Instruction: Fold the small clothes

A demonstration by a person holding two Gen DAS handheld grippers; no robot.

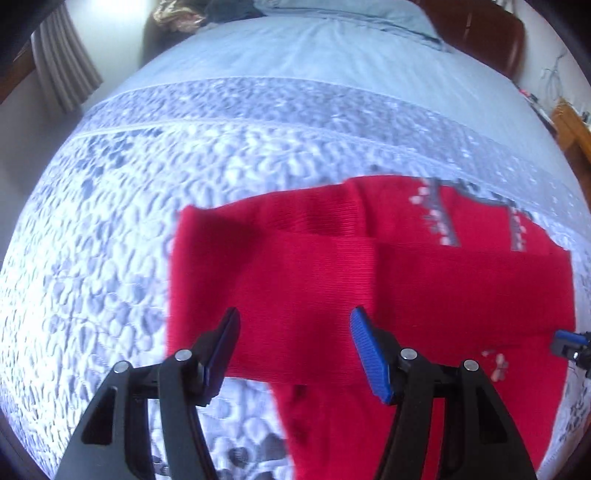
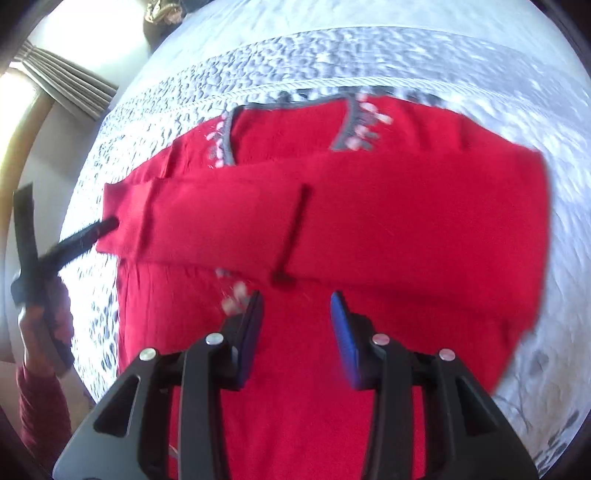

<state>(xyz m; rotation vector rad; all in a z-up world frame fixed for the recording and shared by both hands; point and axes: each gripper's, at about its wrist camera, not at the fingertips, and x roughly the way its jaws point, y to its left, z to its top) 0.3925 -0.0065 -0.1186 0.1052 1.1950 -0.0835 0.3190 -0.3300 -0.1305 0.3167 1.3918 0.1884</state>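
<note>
Red ribbed-knit sweater (image 2: 369, 206) with grey beaded neckline trim lies flat on your bed's quilted, pebbly white bedspread (image 1: 110, 221), sleeves folded across its chest. Your left hand-held gripper (image 1: 295, 332) and right hand-held gripper (image 2: 297, 314) hover over it, blue ridged pads spread, holding nothing.

Bedroom with a made bed in daylight

A blue-white quilted bedspread (image 1: 110, 229) covers the bed, a pale blue pillow (image 1: 343, 14) lies near the brown headboard (image 1: 491, 33), and grey curtains (image 1: 62, 66) hang beside bright window light.
</note>
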